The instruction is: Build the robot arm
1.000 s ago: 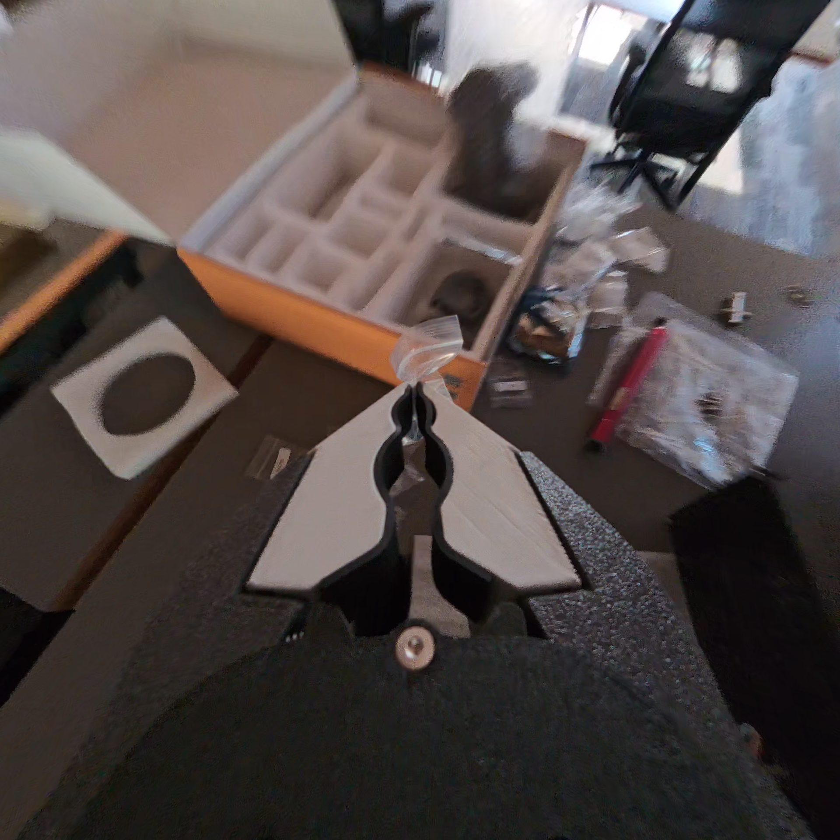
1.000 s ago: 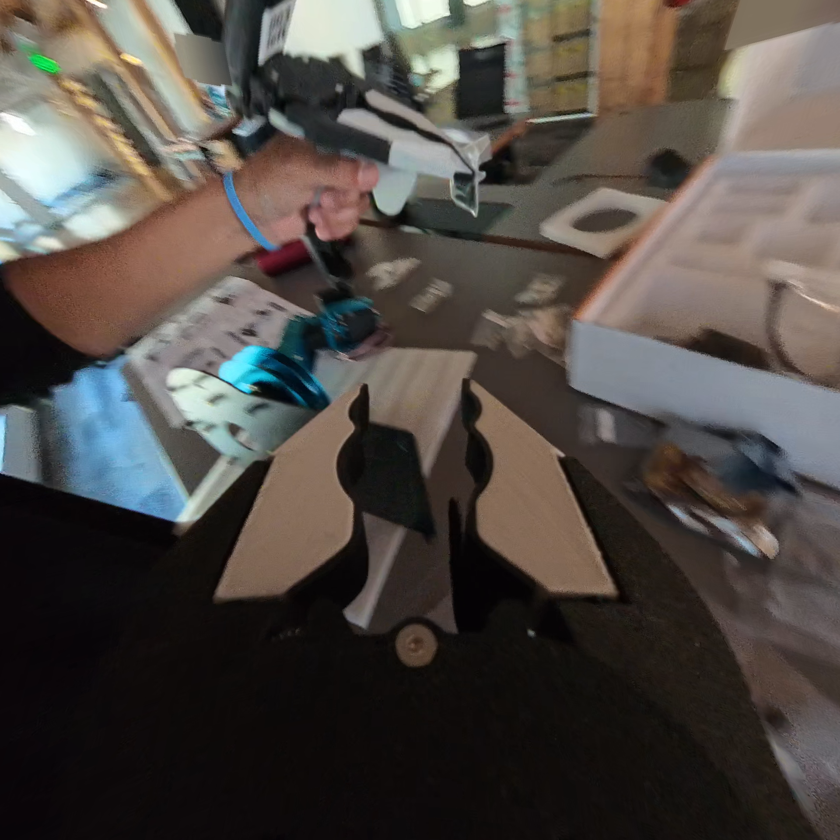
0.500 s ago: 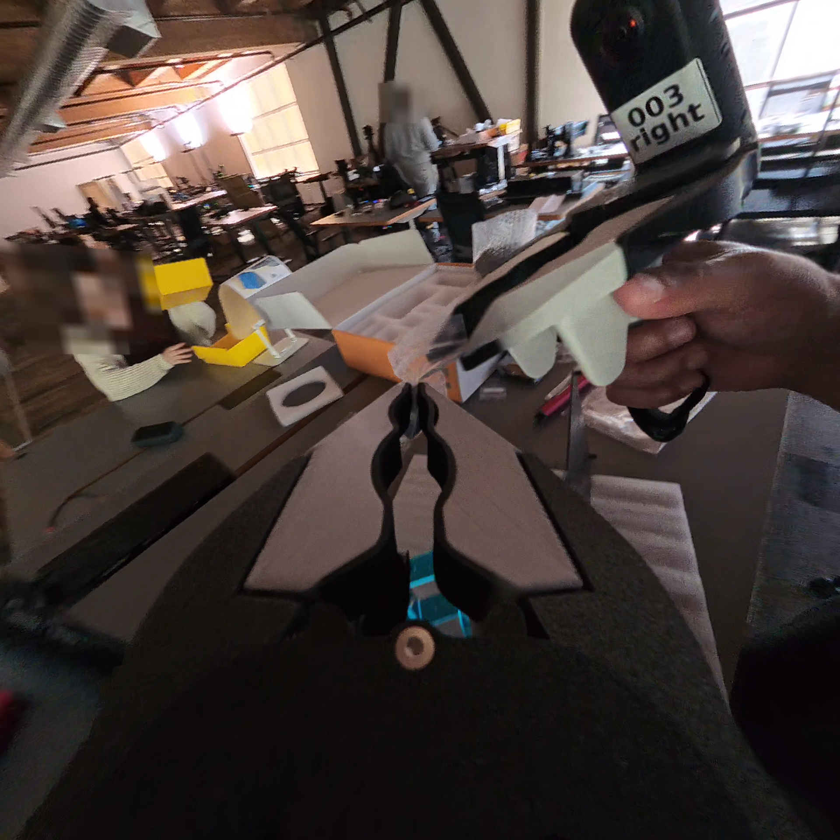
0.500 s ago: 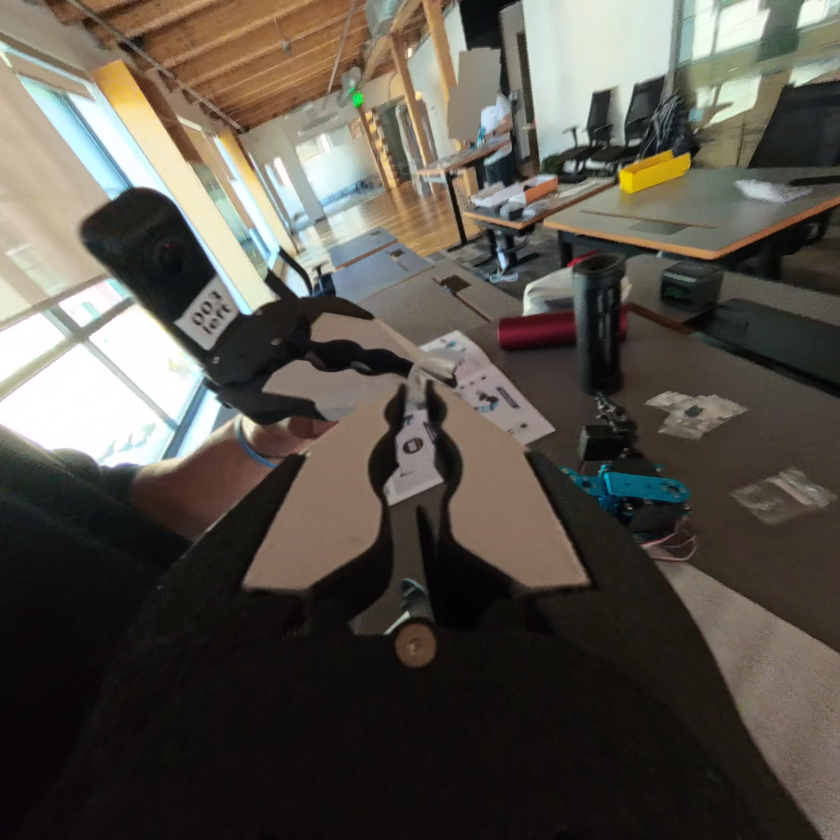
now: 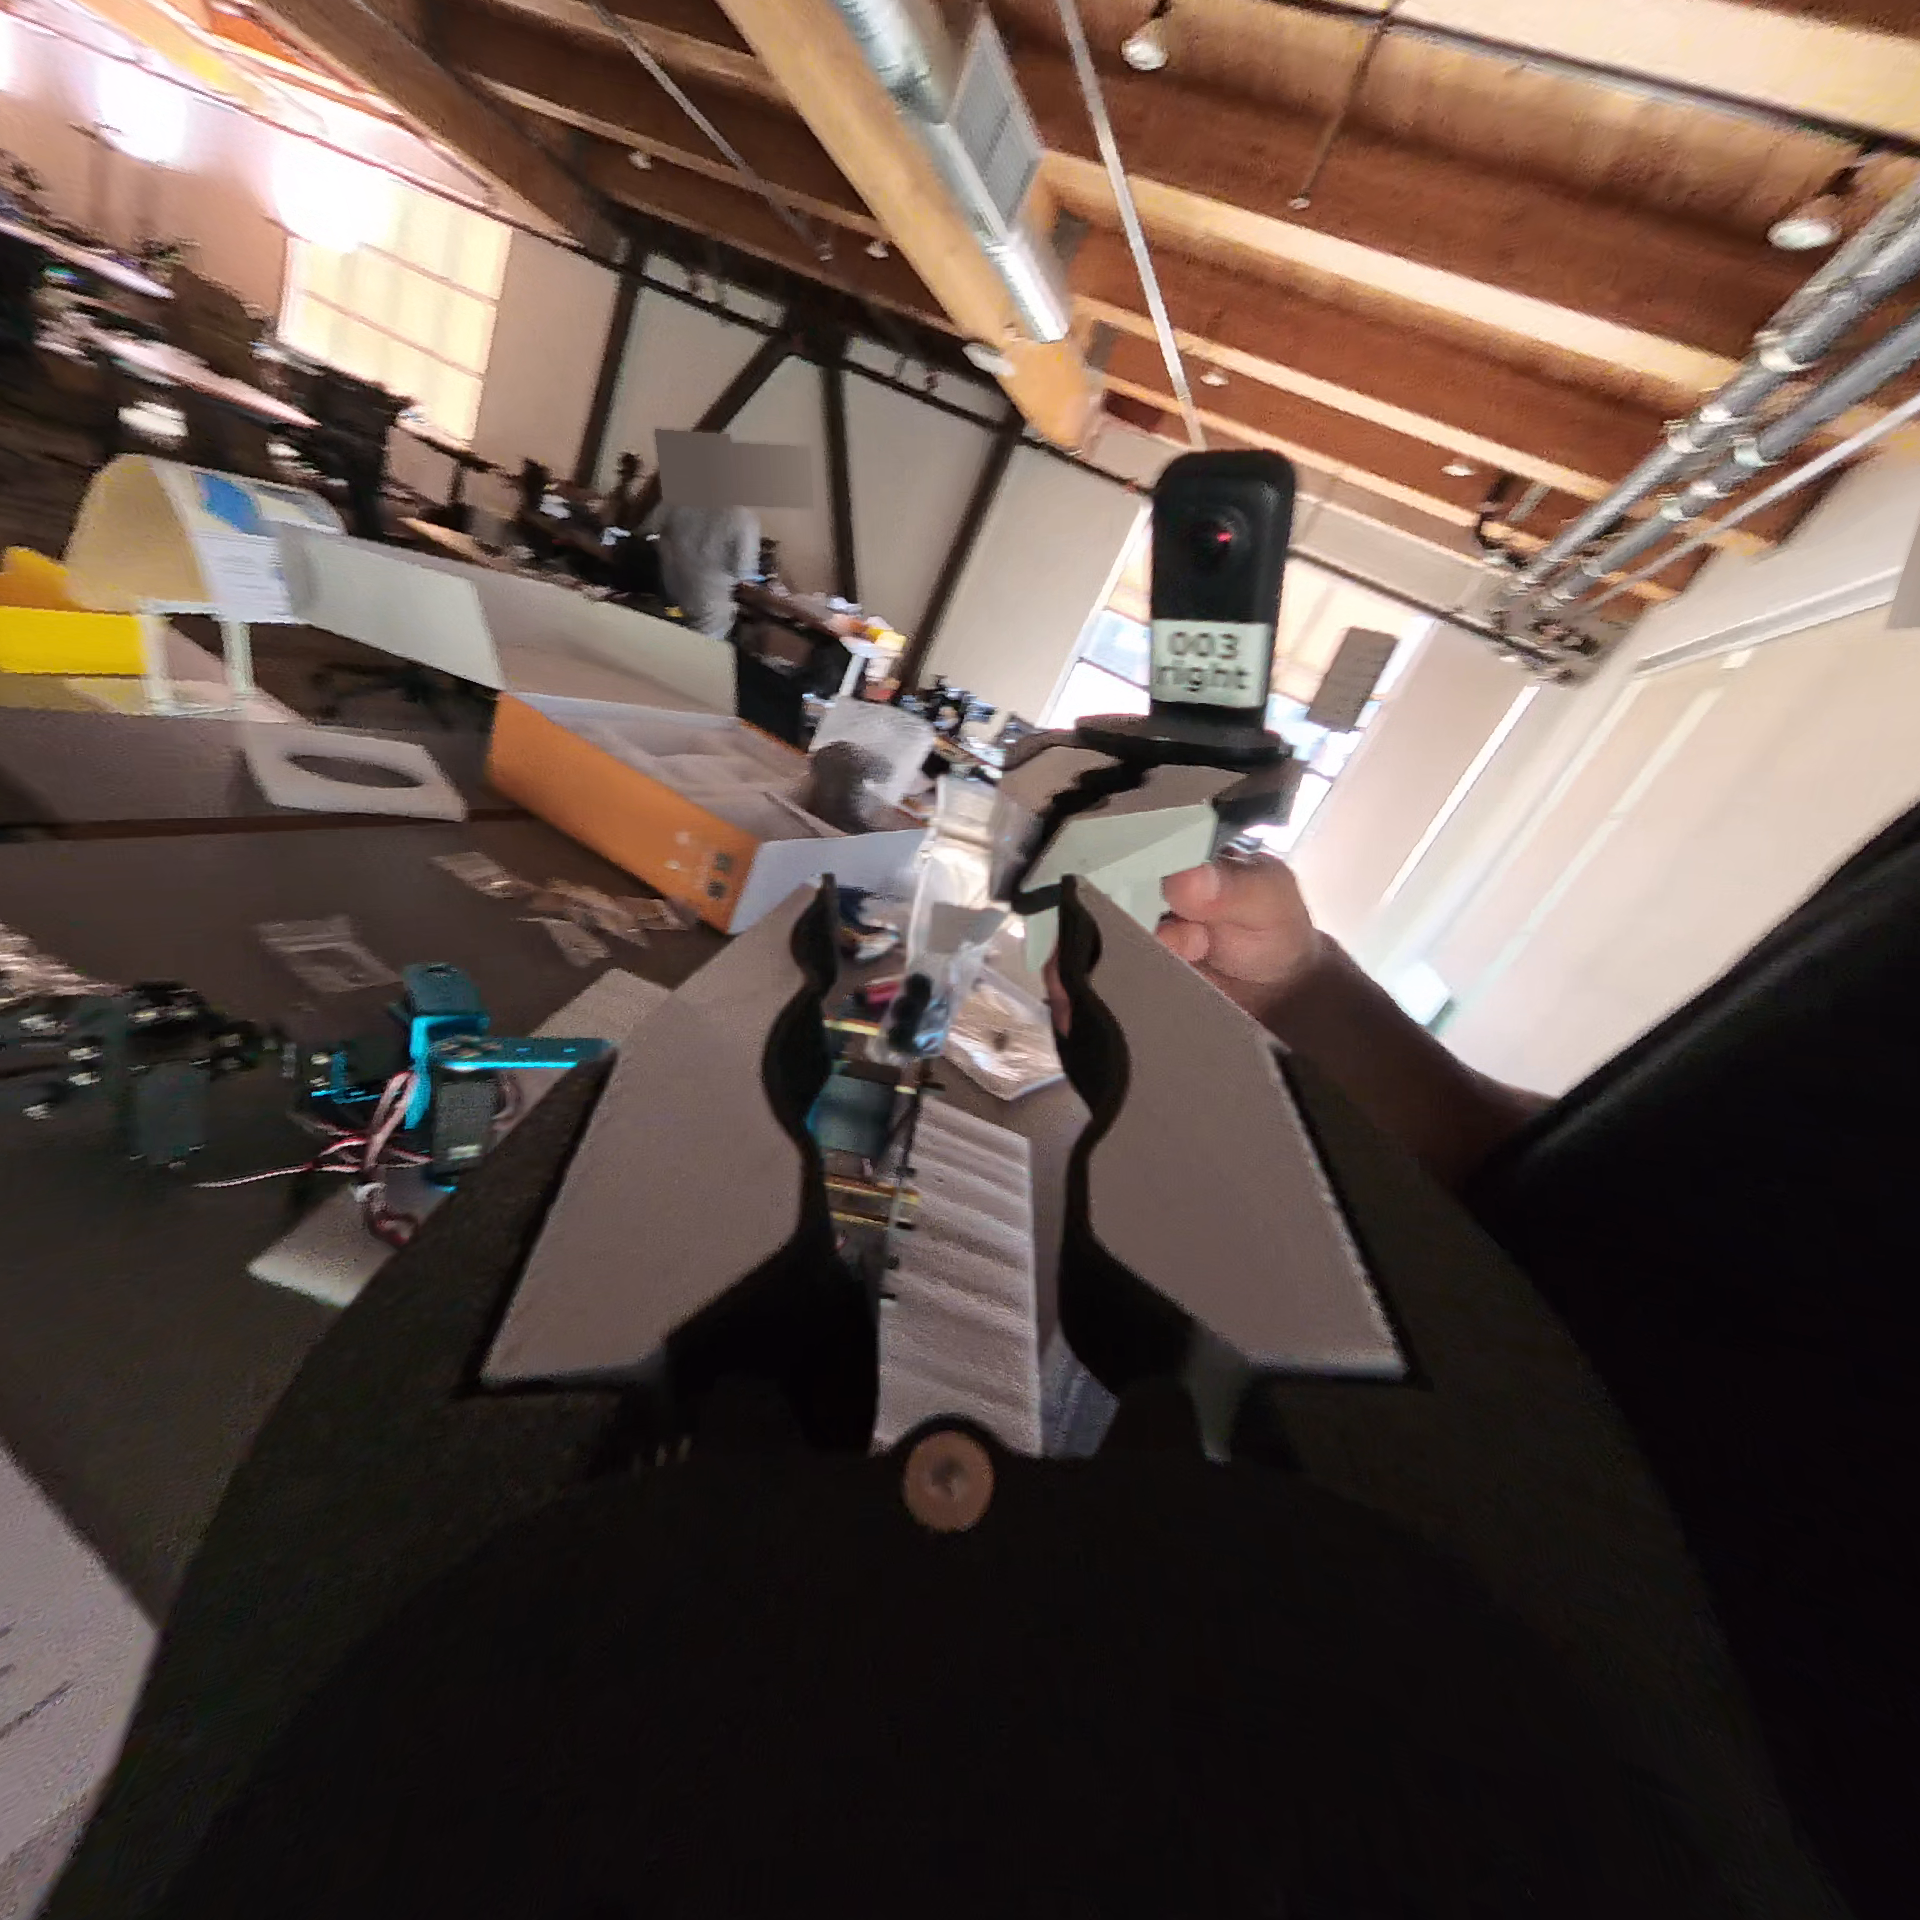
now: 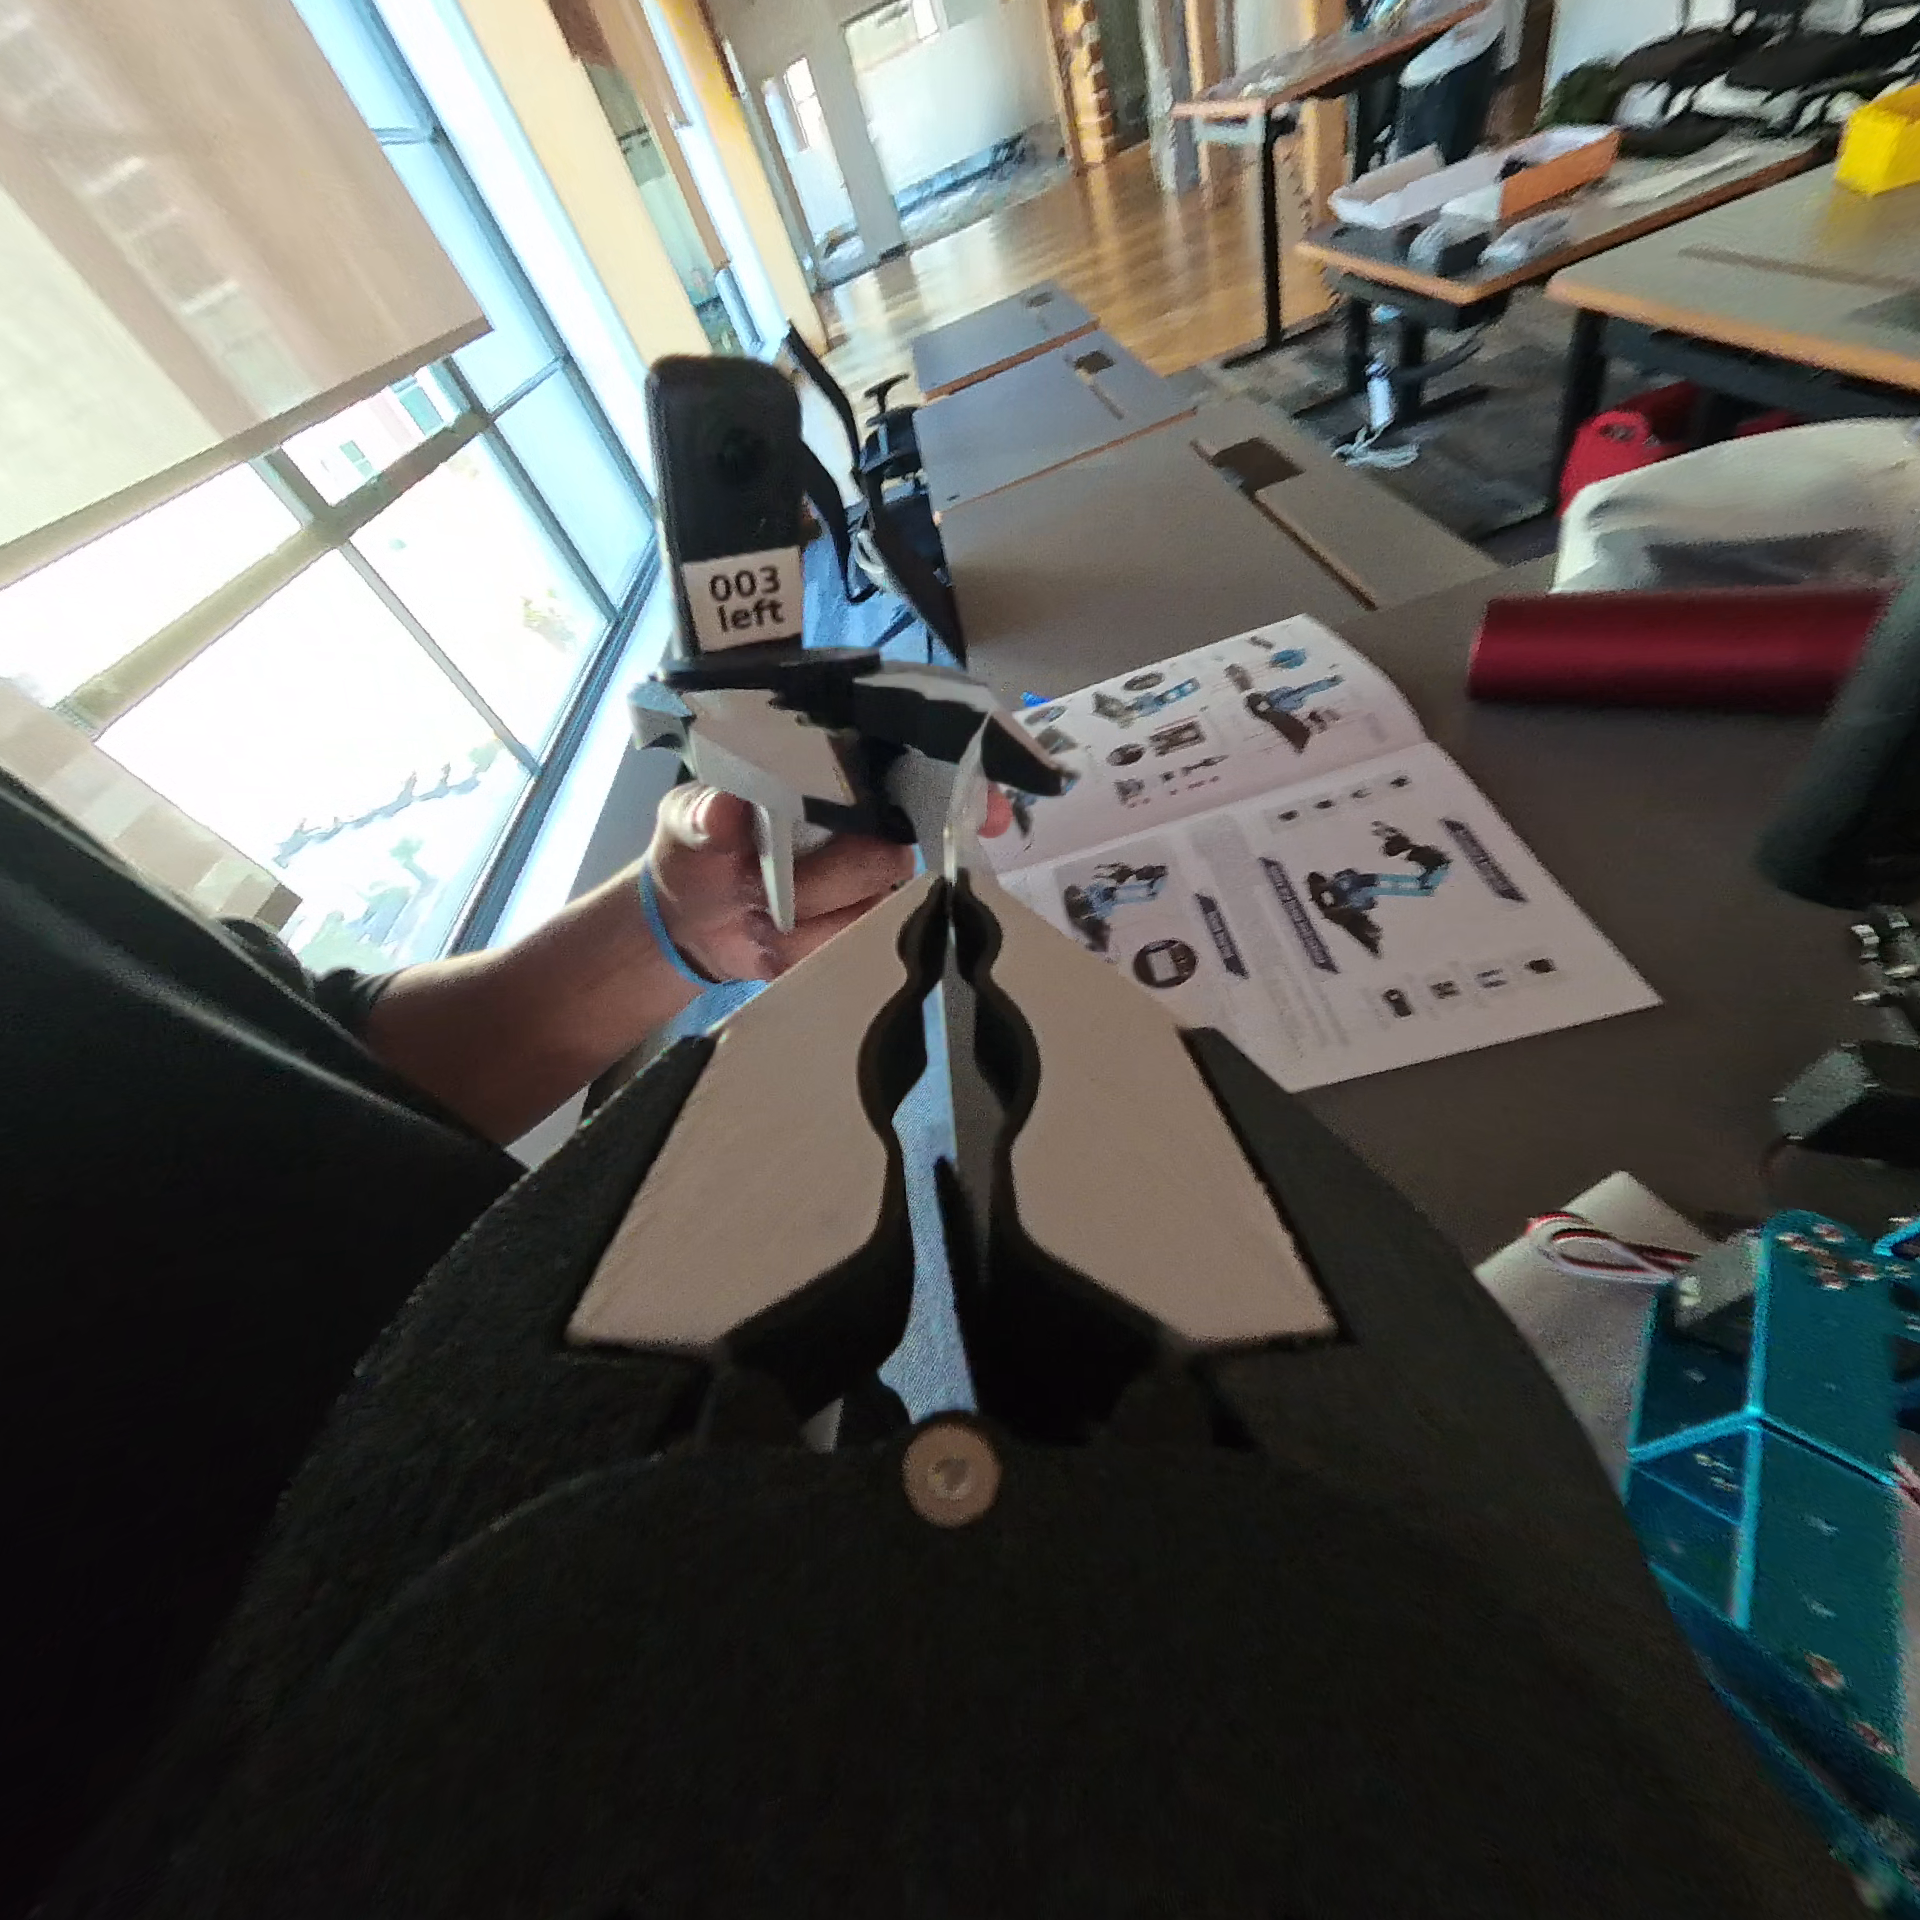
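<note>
1. Hand-held gripper on the left point(image 5: 951, 888) fills the lower half of its own view, its two fingers spread wide apart and gripping nothing. The right hand-held gripper point(image 6: 951, 883) is pinched tight on the edge of a clear plastic bag point(image 5: 925, 997).
2. Beneath both tools runs a dark surface point(image 5: 156, 914) scattered with kit parts and small packets.
3. An open orange-and-white box point(image 5: 623, 800), its lid raised and its inside split into pale compartments, sits on the far side of the surface in the left wrist view.
4. An illustrated booklet point(image 6: 1299, 862) lies open and flat beyond the right gripper, with a red cylinder point(image 6: 1662, 655) on its side just past it.
5. A white ribbed foam sheet point(image 5: 966, 1247) shows through the gap between the left gripper's fingers.
6. Blue metal bracket parts point(image 5: 447, 1049) with trailing wires rest on the surface to the left of the left gripper; more blue pieces sit at the lower right edge of the right wrist view.
7. A white foam square with an oval hole point(image 5: 353, 774) lies beside the box.
8. The person's right hand point(image 5: 1236, 925) and left hand point(image 6: 727, 894), the latter with a blue wristband point(image 6: 660, 935), squeeze the tools' handles.
9. The bag hangs in mid-air in front of the left gripper's open tips, above the surface, with small dark pieces gathered at its bottom. Whether the left gripper's fingers touch it cannot be told.
</note>
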Demonstrator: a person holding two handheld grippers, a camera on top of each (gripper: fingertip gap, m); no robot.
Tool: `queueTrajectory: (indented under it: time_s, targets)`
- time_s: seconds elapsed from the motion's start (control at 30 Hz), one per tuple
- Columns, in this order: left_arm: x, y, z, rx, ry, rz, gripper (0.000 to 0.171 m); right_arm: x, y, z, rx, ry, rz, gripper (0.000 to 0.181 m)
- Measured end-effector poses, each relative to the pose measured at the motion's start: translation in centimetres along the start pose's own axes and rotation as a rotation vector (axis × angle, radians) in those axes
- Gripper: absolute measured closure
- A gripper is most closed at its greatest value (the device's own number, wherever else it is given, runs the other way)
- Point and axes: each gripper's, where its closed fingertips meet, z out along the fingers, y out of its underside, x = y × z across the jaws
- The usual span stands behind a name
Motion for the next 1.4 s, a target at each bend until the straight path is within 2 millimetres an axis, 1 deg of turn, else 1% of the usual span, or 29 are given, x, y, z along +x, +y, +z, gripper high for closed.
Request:
queueTrajectory:
  time_s: [0.07, 0.13, 0.2, 0.23, 0.27, 0.33, 0.4, 0.5, 0.67, 0.8, 0.9, 1.0, 1.07, 1.2, 1.4]
  targets:
    - [0.5, 0.4, -0.4, -0.002, 0.030, 0.010, 0.143, -0.6, 0.6, 0.7, -0.027, -0.016, 0.003, 0.181]
    - [0.3, 1.0, -0.7, -0.017, 0.019, 0.025, 0.162, -0.6, 1.3, 1.1, -0.055, -0.010, 0.001, 0.181]
    - [0.5, 1.3, -1.1, -0.008, 0.027, 0.036, 0.166, -0.9, 1.8, 1.3, -0.072, -0.021, 0.008, 0.181]
    - [0.9, 1.4, -1.2, 0.000, 0.046, 0.042, 0.171, -1.2, 2.0, 1.4, -0.074, -0.038, 0.012, 0.181]
    - [1.2, 1.5, -1.4, 0.003, 0.062, 0.052, 0.171, -1.4, 2.0, 1.3, -0.071, -0.053, 0.016, 0.181]
    - [1.5, 1.9, -1.6, -0.005, 0.073, 0.091, 0.171, -1.6, 1.5, 0.9, -0.033, -0.087, 0.052, 0.169]
    - [1.8, 2.1, -1.9, -0.011, 0.081, 0.125, 0.171, -2.1, 0.8, 0.4, 0.009, -0.153, 0.110, 0.167]
    - [2.0, 2.2, -2.0, -0.011, 0.092, 0.155, 0.171, -1.3, 0.5, 0.1, 0.017, -0.129, 0.108, 0.161]
    - [2.3, 2.5, -1.9, -0.026, 0.109, 0.182, 0.171, -0.7, 1.3, 0.7, -0.049, -0.104, 0.068, 0.161]
    - [2.0, 2.5, -1.6, -0.023, 0.094, 0.179, 0.171, -0.9, 2.4, 1.1, -0.112, -0.109, 0.031, 0.161]
    - [1.9, 2.8, -1.4, -0.035, 0.095, 0.192, 0.171, -0.9, 1.9, 0.9, -0.088, -0.122, 0.037, 0.163]
    - [2.1, 3.0, -1.3, -0.051, 0.104, 0.206, 0.171, -0.3, 1.0, 0.2, -0.058, -0.127, 0.062, 0.163]
    - [2.3, 3.1, -1.2, -0.055, 0.112, 0.203, 0.171, 0.0, 1.4, 0.1, -0.095, -0.101, 0.023, 0.163]
    - [2.1, 3.4, -0.8, -0.062, 0.099, 0.192, 0.171, -0.3, 2.6, 0.4, -0.156, -0.101, -0.021, 0.162]
    - [2.1, 3.8, -0.3, -0.054, 0.090, 0.171, 0.171, 0.0, 2.2, -0.6, -0.128, -0.100, -0.012, 0.163]
